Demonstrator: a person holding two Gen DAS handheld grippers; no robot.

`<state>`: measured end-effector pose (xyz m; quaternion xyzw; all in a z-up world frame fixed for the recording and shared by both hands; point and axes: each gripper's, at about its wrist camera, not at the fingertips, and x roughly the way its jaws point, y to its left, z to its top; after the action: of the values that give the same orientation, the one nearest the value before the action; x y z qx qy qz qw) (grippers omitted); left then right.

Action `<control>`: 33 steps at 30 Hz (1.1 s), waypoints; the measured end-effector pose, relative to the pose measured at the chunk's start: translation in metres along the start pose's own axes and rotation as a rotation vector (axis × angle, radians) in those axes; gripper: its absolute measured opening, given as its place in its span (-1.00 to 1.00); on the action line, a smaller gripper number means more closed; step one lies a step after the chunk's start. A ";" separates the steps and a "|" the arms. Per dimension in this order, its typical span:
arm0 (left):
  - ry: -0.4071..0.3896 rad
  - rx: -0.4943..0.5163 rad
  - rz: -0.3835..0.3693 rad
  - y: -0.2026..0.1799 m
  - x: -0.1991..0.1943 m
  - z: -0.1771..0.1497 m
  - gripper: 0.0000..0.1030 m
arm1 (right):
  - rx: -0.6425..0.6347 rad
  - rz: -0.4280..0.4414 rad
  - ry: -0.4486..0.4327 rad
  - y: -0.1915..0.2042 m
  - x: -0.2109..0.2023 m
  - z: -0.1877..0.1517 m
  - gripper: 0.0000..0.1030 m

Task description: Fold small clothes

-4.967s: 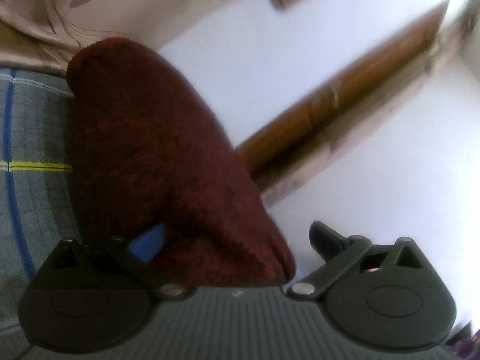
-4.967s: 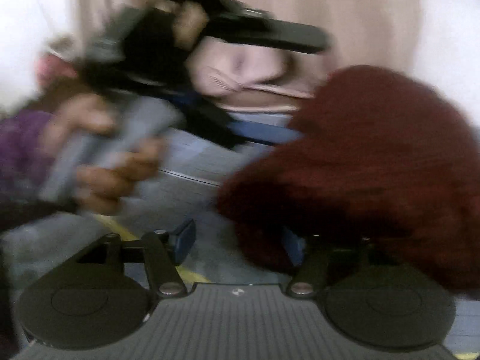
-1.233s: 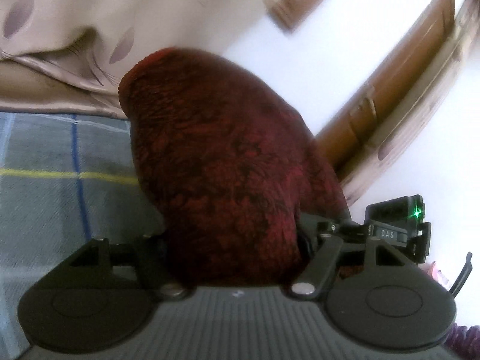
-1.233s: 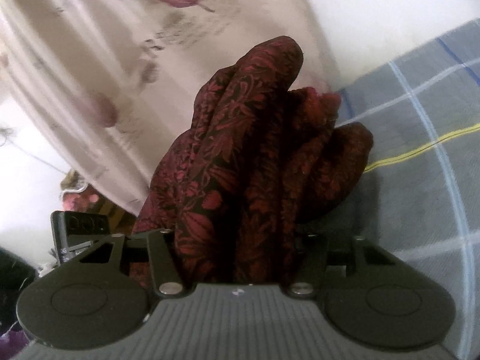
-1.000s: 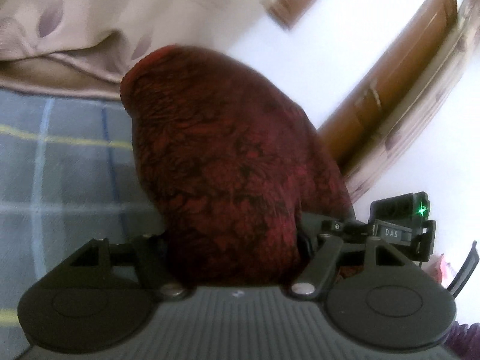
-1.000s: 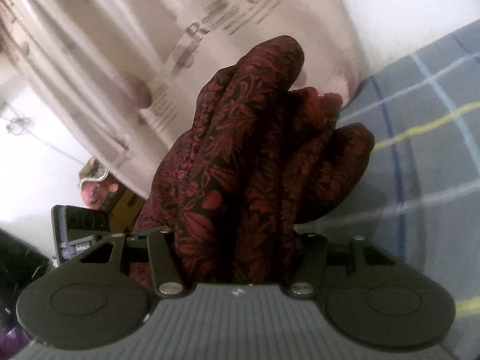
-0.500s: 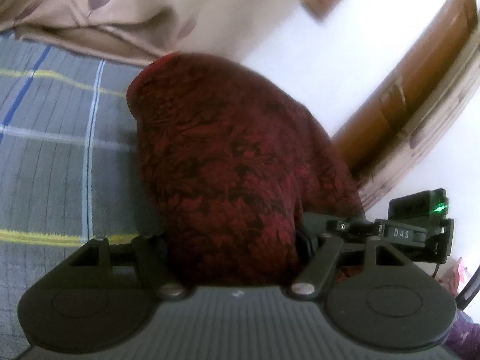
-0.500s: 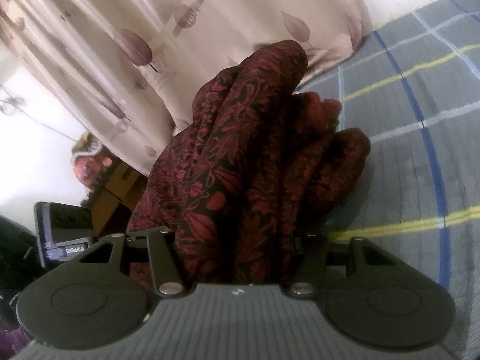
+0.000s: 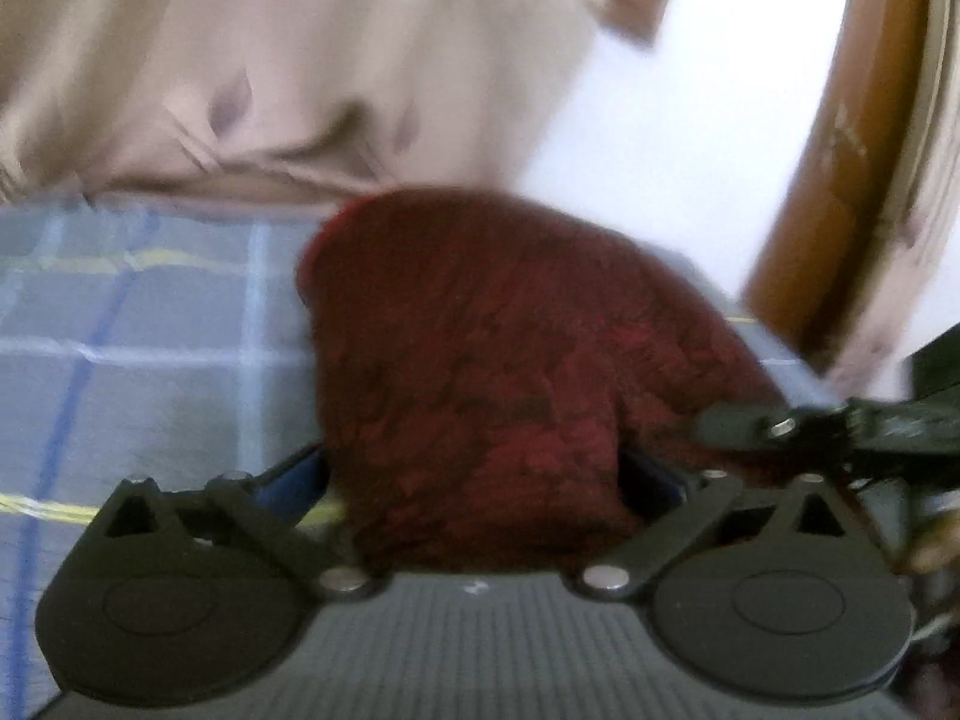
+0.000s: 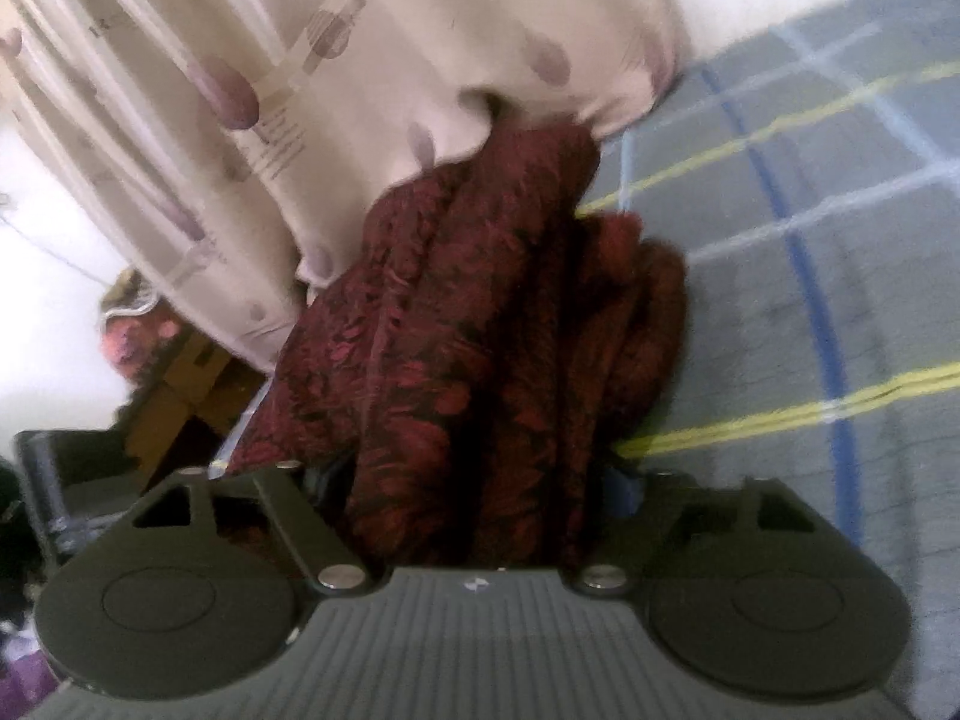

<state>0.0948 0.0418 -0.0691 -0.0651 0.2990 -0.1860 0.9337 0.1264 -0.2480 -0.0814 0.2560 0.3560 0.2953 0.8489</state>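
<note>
The main risk is that the dark red cloth [image 9: 498,372] slumps out of its fold as it is let go: both grippers have their jaws opening at this moment with the bundle between them, and a soft, many-layered thing released unevenly can slide apart or snag on a finger. In the left view the left gripper [image 9: 474,474] is spread wide, its blue pads seemingly off the fabric on both sides (the picture is blurred, so a light brush cannot be ruled out). In the right view the right gripper [image 10: 474,480] is also spreading, with cloth filling the gap; whether the pads press on it I cannot tell for sure. The cloth is deep red with a darker leafy pattern, gathered into several long rolls pointing toward 12 o'clock, and it looks to be on or just above the grey checked bed cover [image 10: 840,240], with a pale leaf-print curtain [image 10: 360,60] behind it at 11 o'clock.
</note>
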 end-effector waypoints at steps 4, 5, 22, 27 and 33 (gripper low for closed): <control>-0.068 0.103 0.164 -0.028 -0.019 -0.002 1.00 | -0.185 -0.174 -0.156 0.035 -0.033 -0.009 0.77; -0.074 0.125 0.201 -0.034 -0.022 -0.002 1.00 | -0.231 -0.221 -0.203 0.045 -0.042 -0.013 0.83; -0.192 0.028 0.417 -0.054 -0.078 0.001 1.00 | -0.355 -0.440 -0.483 0.108 -0.114 -0.077 1.00; -0.218 0.067 0.438 -0.060 -0.084 -0.002 1.00 | -0.330 -0.487 -0.485 0.104 -0.117 -0.081 1.00; -0.233 0.135 0.453 -0.070 -0.086 -0.005 1.00 | -0.318 -0.541 -0.464 0.098 -0.115 -0.087 1.00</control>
<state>0.0059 0.0107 -0.0111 0.0450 0.1831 0.0171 0.9819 -0.0366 -0.2393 -0.0196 0.0781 0.1591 0.0468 0.9831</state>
